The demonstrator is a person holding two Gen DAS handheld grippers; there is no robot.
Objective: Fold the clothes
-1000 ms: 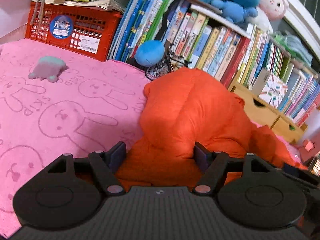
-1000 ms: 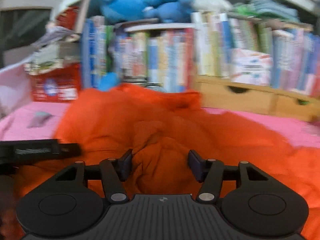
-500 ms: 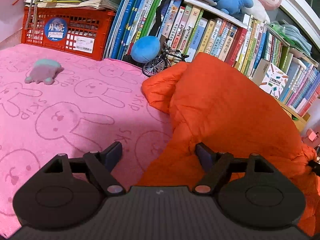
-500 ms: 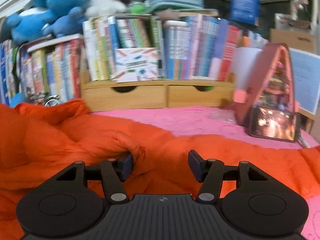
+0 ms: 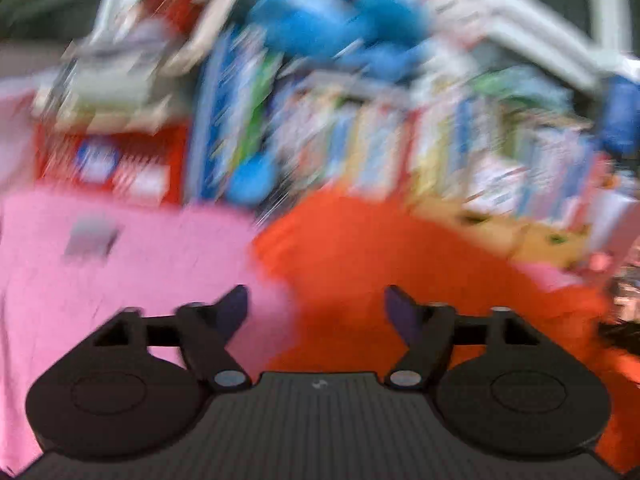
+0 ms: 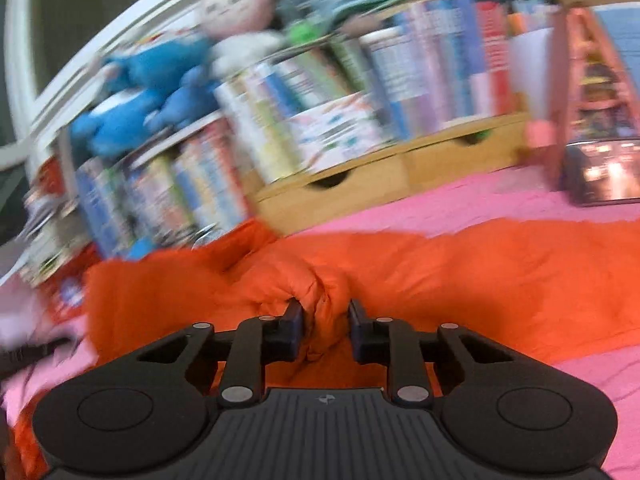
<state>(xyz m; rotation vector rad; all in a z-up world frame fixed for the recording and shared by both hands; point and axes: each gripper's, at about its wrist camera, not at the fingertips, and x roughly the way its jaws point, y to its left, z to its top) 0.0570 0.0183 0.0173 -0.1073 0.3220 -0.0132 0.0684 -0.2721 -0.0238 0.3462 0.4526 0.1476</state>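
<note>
The right claw (image 6: 325,312) is clamped on a bunched ridge of the orange garment (image 6: 480,272): its jaws have just been closing, and a puckered fold of the cloth is seen squeezed between the 2 pads. From that pinch the garment runs out in 2 directions. A broad, fairly flat panel is spread away to the right of the view over the pink blanket (image 6: 460,204), and a shorter, rumpled part is heaped to the left, toward the row of books (image 6: 280,120) and the wooden drawer unit (image 6: 360,188) behind. The long axis is therefore judged to lie across the view, left to right, with the grip taken near its near edge rather than at an end.

The left claw (image 5: 316,304) is held apart and nothing is caught in it; its jaws have just been opening. Below the gap the edge of the garment (image 5: 360,264) is crossed, cloth under the right-hand finger and bare blanket (image 5: 120,280) under the left-hand one. That view is heavily blurred, so contact cannot be told, though none is apparent.

The fold is judged to turn on this: the cloth is gripped by the right hand only, and the loose bulk lies ahead and to the right of the left claw. A 2nd hold by the left hand is likely needed there before the panel can be carried over evenly.
</note>
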